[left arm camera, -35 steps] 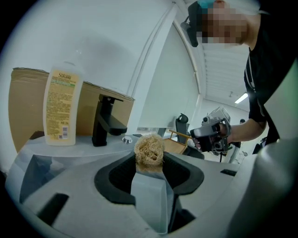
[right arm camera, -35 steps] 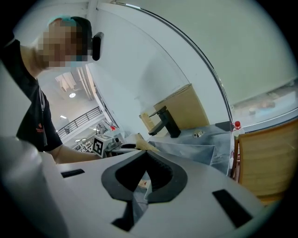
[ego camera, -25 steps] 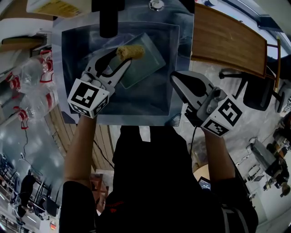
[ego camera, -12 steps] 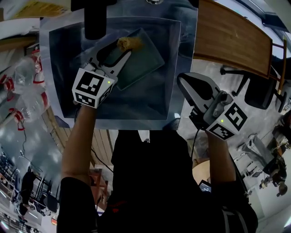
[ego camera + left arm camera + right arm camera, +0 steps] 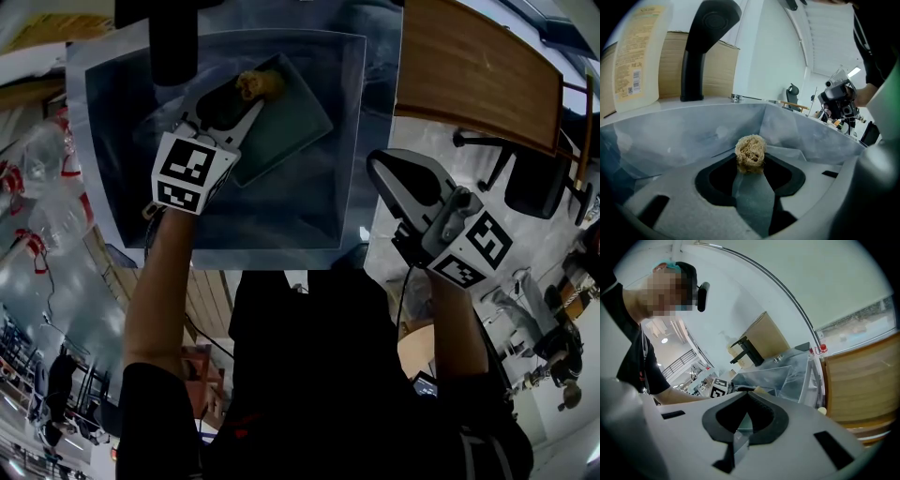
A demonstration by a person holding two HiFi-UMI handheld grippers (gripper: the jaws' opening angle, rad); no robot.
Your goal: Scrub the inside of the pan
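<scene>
Partly hiding pan, left claw grips scrubber; right claw closed, empty.

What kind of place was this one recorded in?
Probably a dishwashing station inside an office-like room: a metal sink holding a pan, a black faucet with a labelled bottle beside it, and an office chair nearby.

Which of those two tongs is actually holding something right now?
The left tongs: they pinch a yellowish fibrous scrubber over the pan in the sink. The right tongs hang outside the sink, closed on nothing.
</scene>
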